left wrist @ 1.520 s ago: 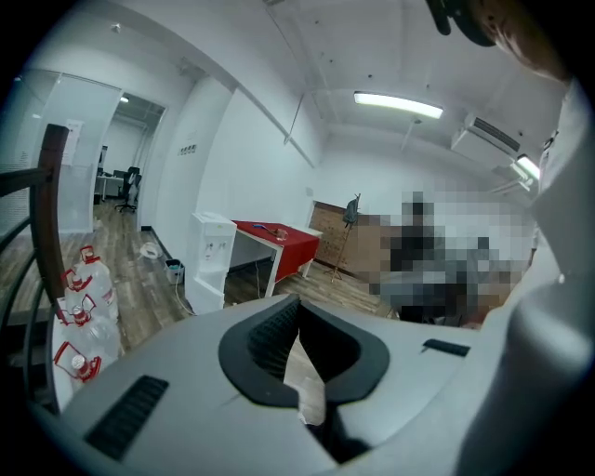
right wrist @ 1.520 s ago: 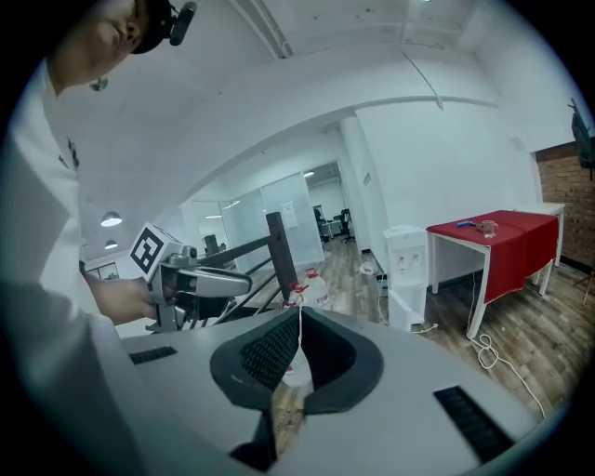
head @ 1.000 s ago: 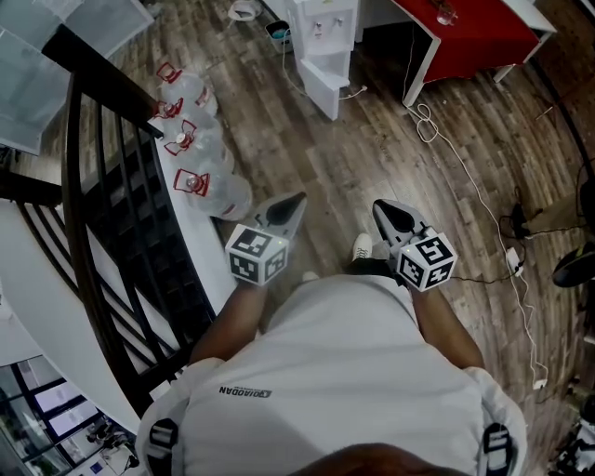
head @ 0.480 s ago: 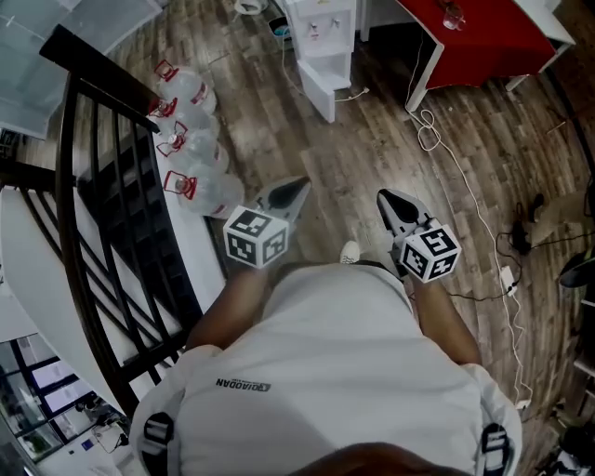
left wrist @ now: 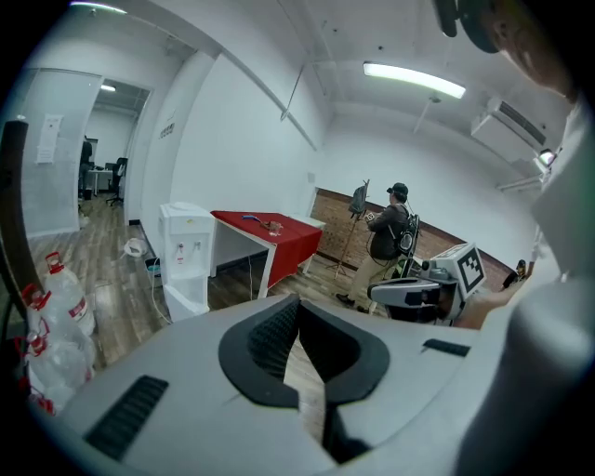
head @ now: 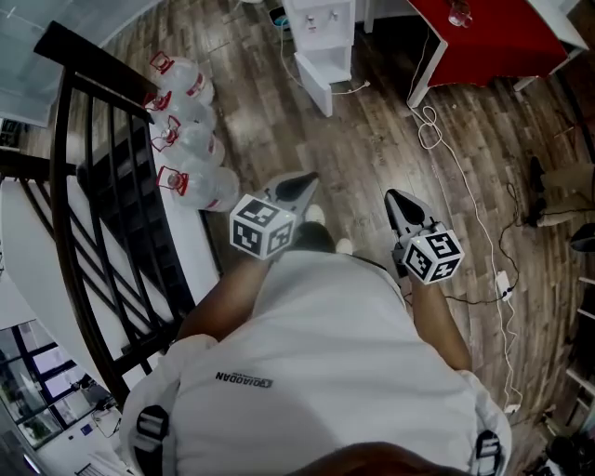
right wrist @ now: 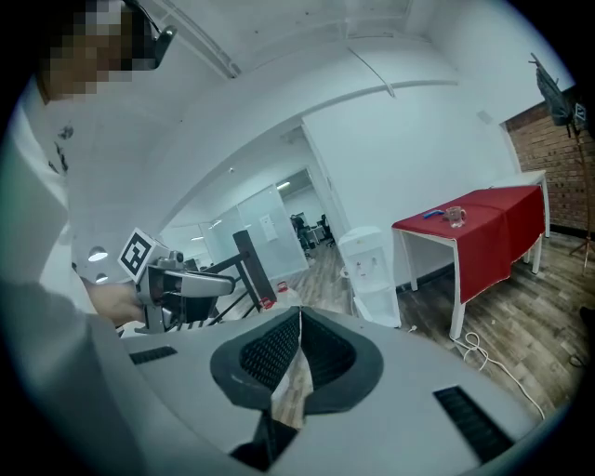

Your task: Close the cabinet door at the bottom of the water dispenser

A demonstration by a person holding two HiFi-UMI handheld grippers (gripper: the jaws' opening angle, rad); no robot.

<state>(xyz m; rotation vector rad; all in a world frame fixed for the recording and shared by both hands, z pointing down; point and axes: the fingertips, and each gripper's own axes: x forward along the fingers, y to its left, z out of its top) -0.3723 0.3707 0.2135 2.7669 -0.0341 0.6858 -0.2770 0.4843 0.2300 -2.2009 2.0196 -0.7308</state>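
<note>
Carries the left gripper [head: 303, 180] with jaws pressed together on nothing, and the right gripper [head: 394, 196] likewise, tips meeting and empty. Holds both side by side before the torso, above the wood floor [head: 372, 149]. Stands well apart from the water dispenser [head: 323, 23], white and upright beside the red table [head: 474, 33]. Shows the cabinet door [head: 314, 93] at its foot swung outward. Looks like a light, stiff hinged panel, likely free-swinging. Calls for no pinch, only a push with closed tips near the free edge. Best eased shut gently, lest the dispenser rock.
</note>
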